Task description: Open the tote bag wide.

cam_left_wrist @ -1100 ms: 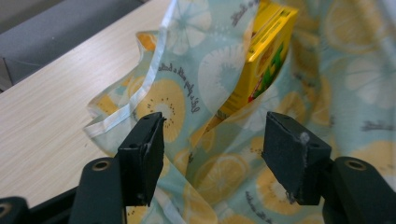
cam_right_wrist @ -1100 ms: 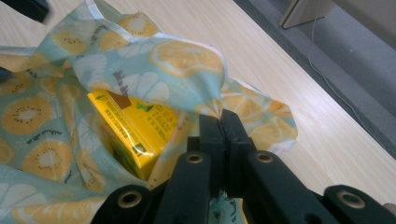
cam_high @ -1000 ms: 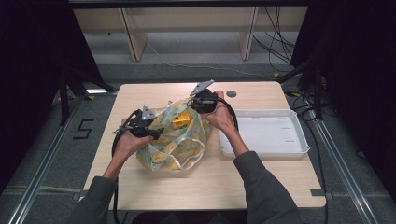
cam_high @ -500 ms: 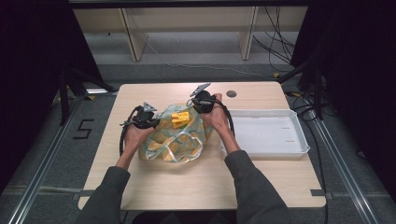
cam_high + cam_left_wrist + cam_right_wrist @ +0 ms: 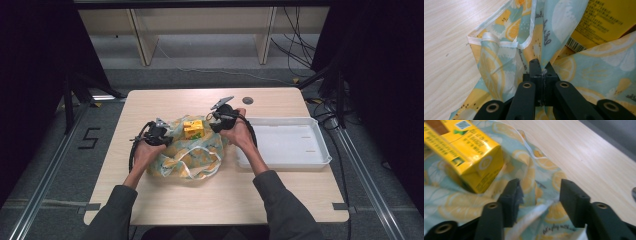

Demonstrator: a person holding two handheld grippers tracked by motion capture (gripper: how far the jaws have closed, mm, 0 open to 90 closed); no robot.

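Lemon-print bag (image 5: 192,152) lay crumpled near middle of the wooden table (image 5: 150,102), betw both hands, w/ a yellow carton (image 5: 193,129) sticking out of its far opening. Left gripper (image 5: 167,139) was at the bag's left edge; in left gripper view its jaws were pressed together, pinching a fold of the fabric (image 5: 541,72) w/ the carton (image 5: 602,21) just beyond. Right gripper (image 5: 214,120) sat at the bag's far right corner, right beside the carton. Its jaws had just been opening: in right gripper view they stood spread, w/ bag cloth and its white hem (image 5: 536,192) lying betw them, pads not pressing on it. Carton (image 5: 461,152) was tilted, lying on the cloth just off the left jaw. White tray (image 5: 285,142) sat on the table right of the bag, near the right wrist
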